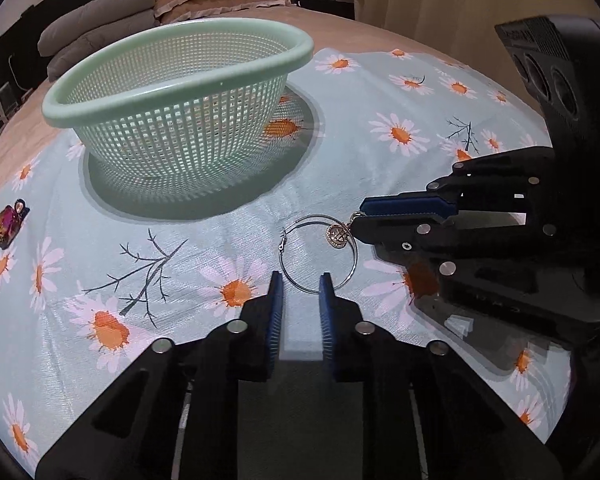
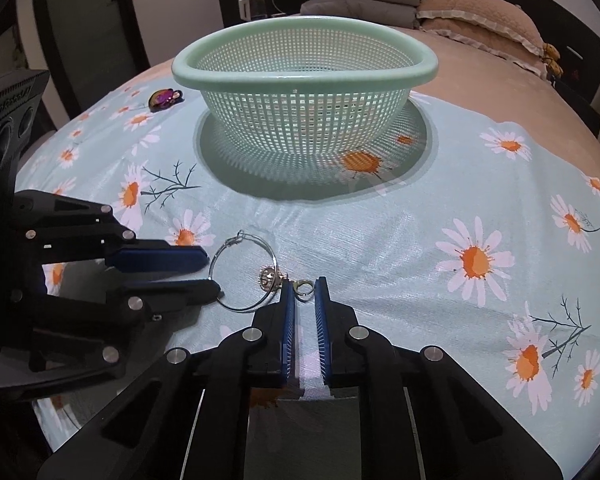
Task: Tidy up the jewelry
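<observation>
A silver hoop earring (image 1: 319,254) with a round gold charm (image 1: 337,236) lies on the daisy-print cloth (image 1: 180,264); it also shows in the right wrist view (image 2: 244,272), with its charm (image 2: 268,279) and a small clasp ring (image 2: 303,289). My left gripper (image 1: 301,284) is open, its fingertips astride the hoop's near edge. My right gripper (image 2: 304,286) is open with a narrow gap, its tips at the clasp ring. An empty green mesh basket (image 1: 180,92) stands behind, as the right wrist view (image 2: 303,92) also shows.
An iridescent purple brooch (image 1: 8,226) lies at the cloth's left edge, also seen in the right wrist view (image 2: 164,99). Pillows and folded blankets (image 1: 100,20) lie at the head of the bed.
</observation>
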The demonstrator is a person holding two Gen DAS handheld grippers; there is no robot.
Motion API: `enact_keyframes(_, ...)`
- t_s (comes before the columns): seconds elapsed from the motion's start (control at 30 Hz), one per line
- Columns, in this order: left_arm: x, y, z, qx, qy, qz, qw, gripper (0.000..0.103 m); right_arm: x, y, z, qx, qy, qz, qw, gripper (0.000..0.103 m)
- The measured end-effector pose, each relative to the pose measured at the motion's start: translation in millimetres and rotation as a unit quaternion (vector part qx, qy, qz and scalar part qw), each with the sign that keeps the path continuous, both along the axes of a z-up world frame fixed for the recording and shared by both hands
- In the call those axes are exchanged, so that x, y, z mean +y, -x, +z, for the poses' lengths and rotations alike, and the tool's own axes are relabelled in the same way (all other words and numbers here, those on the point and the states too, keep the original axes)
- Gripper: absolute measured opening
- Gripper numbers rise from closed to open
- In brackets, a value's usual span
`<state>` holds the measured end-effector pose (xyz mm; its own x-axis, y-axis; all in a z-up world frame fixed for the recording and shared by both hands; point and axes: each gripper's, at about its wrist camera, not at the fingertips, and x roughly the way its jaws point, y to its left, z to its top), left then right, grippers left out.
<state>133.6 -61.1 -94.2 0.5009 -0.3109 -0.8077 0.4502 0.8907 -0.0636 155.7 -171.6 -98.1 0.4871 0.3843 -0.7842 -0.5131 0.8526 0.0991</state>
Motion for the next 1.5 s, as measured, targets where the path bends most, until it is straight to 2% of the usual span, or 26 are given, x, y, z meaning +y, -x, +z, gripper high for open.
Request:
enact_keyframes(0.03,3.2,-1.0,0.0,0.012,0.015,0.000,0.9998,0.005,-1.2,-0.3,0.7,0.003,-0.005,-0.002,1.000,0.010)
enact_keyframes(0.13,8.7,-3.5,-0.2,0.029,0.037,0.008,0.9989,0.003,-1.7,2.7,3.0,0.001,-0.007,-0.003,1.000,0.010)
enact_keyframes(0.27,10.7,-5.3,2.3,0.037,0.036,0.009,0.9986,0.001,-3.9,7.2,6.3,-0.002,-0.003,-0.002,1.000,0.010)
enact_keyframes(0.4,17.0,-8.4,4.7,0.050,0.055,0.021,0.9970,0.000,-14.0,12.3,14.9,-0.012,-0.005,-0.005,1.000,0.010)
enact_keyframes(0.47,13.3,-10.4,4.1,0.050,0.050,0.023,0.9973,0.000,-20.6,13.0,18.5,-0.012,-0.006,-0.008,1.000,0.010)
enact_keyframes(0.57,5.1,-7.6,6.0,0.036,0.018,0.013,0.9991,0.000,-30.3,12.9,20.7,-0.010,-0.013,-0.013,1.000,0.010)
enact_keyframes(0.67,-2.4,-7.7,6.9,0.031,0.007,0.005,0.9995,0.014,-33.2,12.1,15.8,-0.001,-0.006,-0.012,1.000,0.010)
enact_keyframes(0.7,-3.9,-7.0,7.8,0.032,0.010,0.000,0.9994,0.028,-33.3,12.0,13.6,0.000,-0.001,-0.014,1.000,0.011)
enact_keyframes(0.73,-7.1,-7.0,8.6,0.031,0.012,-0.005,0.9994,0.049,-33.7,10.9,10.6,0.008,0.003,-0.014,1.000,0.012)
enact_keyframes(0.8,-13.5,-4.9,9.6,0.016,-0.014,-0.002,0.9998,0.076,-34.9,11.5,6.6,0.014,0.011,-0.013,1.000,0.015)
enact_keyframes(0.87,-18.6,-4.6,7.7,0.006,-0.044,-0.001,0.9990,0.078,-37.6,13.5,7.6,0.009,0.015,-0.018,1.000,0.041)
enact_keyframes(0.9,-21.0,-6.7,6.3,0.008,-0.046,-0.004,0.9989,0.081,-38.7,14.9,7.6,0.004,0.020,-0.020,1.000,0.065)
enact_keyframes(0.93,-21.9,-8.1,6.2,0.007,-0.045,-0.008,0.9989,0.085,-39.6,17.0,7.5,-0.005,0.030,-0.024,0.999,0.071)
enact_keyframes(1.03,-28.4,-15.2,3.9,-0.006,-0.056,-0.024,0.9981,0.087,-45.5,18.2,4.1,-0.010,0.030,-0.022,0.999,0.070)
enact_keyframes(1.17,-31.1,-24.6,0.2,-0.025,-0.048,-0.058,0.9969,0.087,-50.0,12.1,-0.1,-0.019,0.018,-0.025,0.999,0.070)
enact_keyframes(1.27,-33.6,-26.8,-2.5,-0.036,-0.038,-0.077,0.9957,0.081,-45.7,7.5,-2.2,-0.021,0.012,-0.016,1.000,0.061)
enact_keyframes(1.3,-33.2,-26.0,-2.3,-0.037,-0.036,-0.082,0.9953,0.075,-42.7,6.8,-2.1,-0.023,0.013,-0.010,1.000,0.055)
enact_keyframes(1.33,-34.5,-25.3,-1.7,-0.037,-0.032,-0.092,0.9945,0.062,-38.6,6.3,-1.5,-0.024,0.012,-0.001,1.000,0.050)
enact_keyframes(1.4,-40.2,-24.6,-1.7,-0.037,-0.031,-0.111,0.9926,0.046,-28.0,6.4,-1.4,-0.024,0.017,0.023,0.999,0.027)
enact_keyframes(1.43,-43.3,-25.0,-2.8,-0.037,-0.035,-0.114,0.9922,0.046,-22.6,6.7,-1.5,-0.022,0.017,0.037,0.999,0.012)
enact_keyframes(1.5,-44.9,-26.3,-3.5,-0.035,-0.034,-0.113,0.9923,0.046,-17.7,7.4,-1.3,-0.022,0.019,0.041,0.999,0.010)
